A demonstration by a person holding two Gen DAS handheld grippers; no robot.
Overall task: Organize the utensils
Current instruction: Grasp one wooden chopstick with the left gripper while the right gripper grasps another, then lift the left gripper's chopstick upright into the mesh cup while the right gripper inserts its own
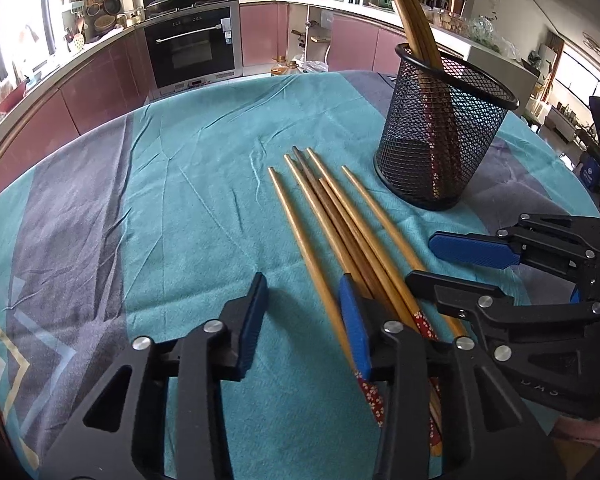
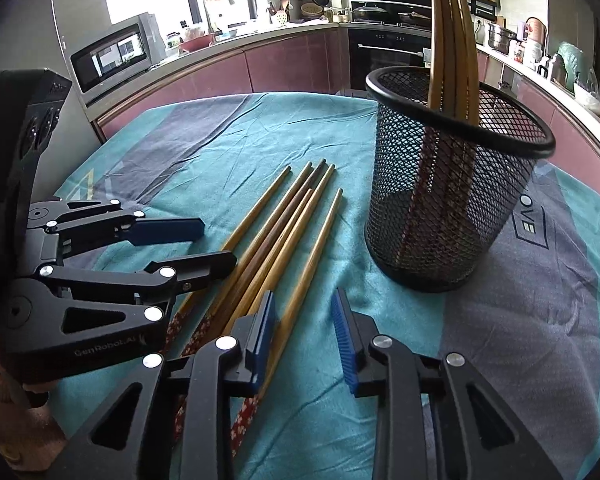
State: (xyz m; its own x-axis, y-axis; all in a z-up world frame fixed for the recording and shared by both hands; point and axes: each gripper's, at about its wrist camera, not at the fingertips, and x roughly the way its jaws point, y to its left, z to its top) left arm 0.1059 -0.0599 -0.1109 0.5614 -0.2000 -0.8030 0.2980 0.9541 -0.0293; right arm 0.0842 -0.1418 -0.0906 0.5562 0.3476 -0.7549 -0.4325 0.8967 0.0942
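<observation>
Left hand-held gripper (image 1: 304, 312): jaws apart, one loose wooden chopstick (image 1: 300, 236) lying between the pads, ungripped. Right hand-held gripper (image 2: 306, 332): jaws apart around another chopstick (image 2: 304, 276), not pressing. The bundle lies on the teal-clothed tabletop (image 1: 188, 168) beside a black mesh holder (image 1: 440, 132) containing upright chopsticks.

Both cameras sit low and close over the cloth-covered counter (image 1: 180, 184), tilted downward toward the far kitchen wall. The left view looks from the left, the right view from the right. Both share the loose chopsticks (image 1: 340, 224) and the mesh cup (image 2: 452, 200).
</observation>
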